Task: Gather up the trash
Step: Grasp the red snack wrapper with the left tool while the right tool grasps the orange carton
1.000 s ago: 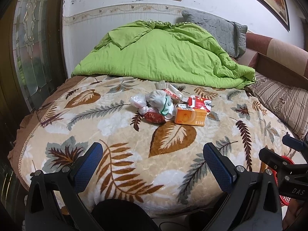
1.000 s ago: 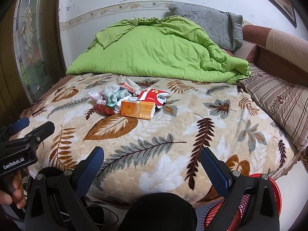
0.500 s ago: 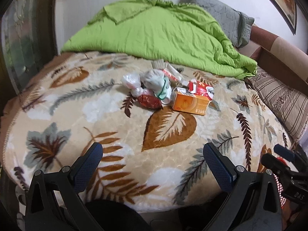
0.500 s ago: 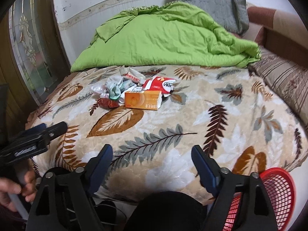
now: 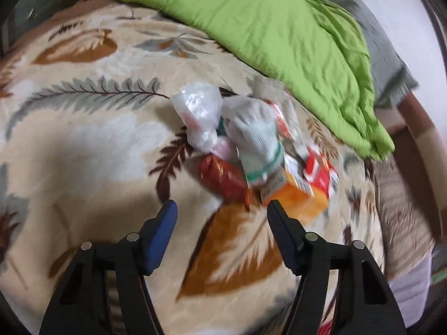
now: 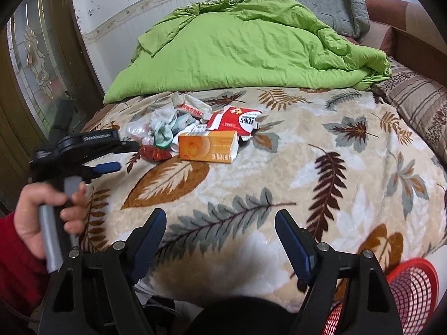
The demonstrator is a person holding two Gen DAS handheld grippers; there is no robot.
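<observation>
Left gripper (image 5: 222, 209) — fingers wide apart, holding nothing, poised just short of the red snack wrapper (image 5: 223, 178). Advice: close on the wrapper's bulk, not the blanket (image 5: 83, 145).
Right gripper (image 6: 220, 223) — fingers apart, empty, well back.
Trash on bed: orange carton (image 6: 208, 146), one; red-white packet (image 6: 236, 120), one; clear bag (image 5: 199, 114), one; sock (image 5: 255, 136), one.
Red basket (image 6: 413, 290), one.

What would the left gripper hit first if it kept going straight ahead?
Probably the red wrapper at the near edge of the trash pile; the left gripper is open and lined up with it. Blur leaves the gap unclear.
</observation>
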